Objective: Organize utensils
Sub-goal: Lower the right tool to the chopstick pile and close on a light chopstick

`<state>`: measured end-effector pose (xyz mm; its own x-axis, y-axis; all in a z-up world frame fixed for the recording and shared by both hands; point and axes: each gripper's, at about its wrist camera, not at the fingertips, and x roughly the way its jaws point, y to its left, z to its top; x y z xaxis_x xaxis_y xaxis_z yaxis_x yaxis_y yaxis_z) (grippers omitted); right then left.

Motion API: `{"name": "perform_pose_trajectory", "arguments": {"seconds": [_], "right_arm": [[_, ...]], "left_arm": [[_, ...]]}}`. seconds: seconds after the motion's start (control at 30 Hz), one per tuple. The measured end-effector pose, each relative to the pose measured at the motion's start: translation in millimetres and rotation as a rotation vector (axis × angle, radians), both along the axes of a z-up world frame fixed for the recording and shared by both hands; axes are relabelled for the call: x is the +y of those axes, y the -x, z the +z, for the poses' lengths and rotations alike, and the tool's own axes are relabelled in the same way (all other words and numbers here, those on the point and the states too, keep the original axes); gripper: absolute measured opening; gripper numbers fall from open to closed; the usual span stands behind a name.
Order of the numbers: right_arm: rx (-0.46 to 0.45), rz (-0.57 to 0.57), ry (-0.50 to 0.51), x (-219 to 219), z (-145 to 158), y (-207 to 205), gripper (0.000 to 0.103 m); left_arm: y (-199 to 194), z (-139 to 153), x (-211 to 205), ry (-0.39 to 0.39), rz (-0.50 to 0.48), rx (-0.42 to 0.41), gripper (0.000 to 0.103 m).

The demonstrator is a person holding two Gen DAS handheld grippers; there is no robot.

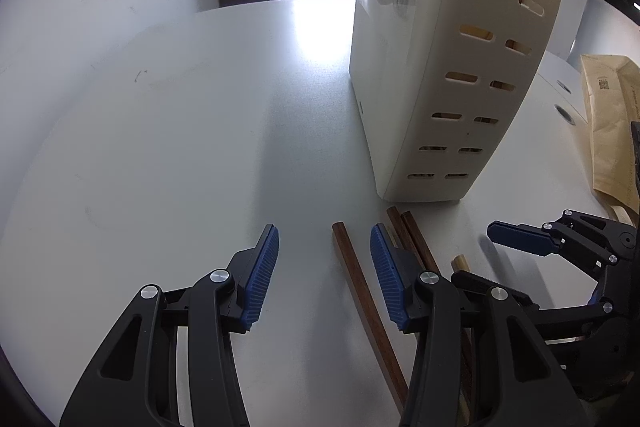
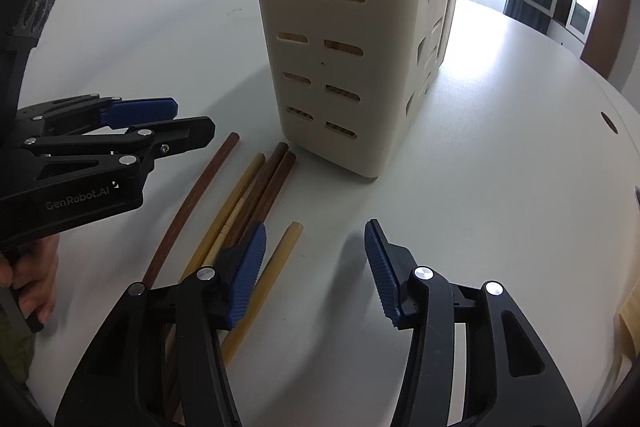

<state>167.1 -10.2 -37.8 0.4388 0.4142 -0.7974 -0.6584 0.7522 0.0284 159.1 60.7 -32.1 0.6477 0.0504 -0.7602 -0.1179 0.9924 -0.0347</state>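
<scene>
A cream slotted utensil holder (image 1: 436, 75) stands on the white table (image 1: 180, 127); it also shows in the right wrist view (image 2: 340, 39), with wooden sticks inside. Several chopsticks lie in front of it: dark brown ones (image 2: 192, 203) and pale bamboo ones (image 2: 268, 279). My left gripper (image 1: 324, 275) is open, low over the table, with one dark brown chopstick (image 1: 360, 291) lying between its fingers. My right gripper (image 2: 316, 267) is open and empty, its left finger beside a pale chopstick. The right gripper shows in the left wrist view (image 1: 520, 251); the left gripper shows in the right wrist view (image 2: 176, 119).
A brown paper bag (image 1: 612, 131) lies at the right on the table. Round cable holes (image 2: 610, 123) sit in the table's right part. Dark cabinets and a bright window stand behind the table.
</scene>
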Motion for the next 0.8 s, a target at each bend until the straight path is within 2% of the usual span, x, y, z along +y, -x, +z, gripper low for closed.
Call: {"name": "perform_pose_trajectory", "arguments": {"seconds": [0.13,0.27,0.53,0.7,0.8], "right_arm": [[-0.024,0.006,0.024,3.8,0.7,3.9,0.047],[-0.027,-0.002,0.026,2.6,0.9,4.8,0.037],[-0.026,0.039,0.037,8.1,1.7,14.9,0.025],[-0.022,0.045,0.037,6.4,3.5,18.4,0.016],[-0.016,0.042,0.030,4.0,4.3,17.9,0.011]], "left_arm": [[-2.0,-5.2,-4.6,-0.012,-0.014,0.012,0.048],[-7.7,-14.8,-4.0,-0.015,-0.017,0.042,0.048],[-11.2,-27.5,-10.9,-0.039,-0.048,0.067,0.037],[-9.6,-28.6,-10.2,-0.046,-0.053,0.063,0.014],[-9.5,-26.4,-10.1,-0.047,-0.052,0.064,0.010]]}}
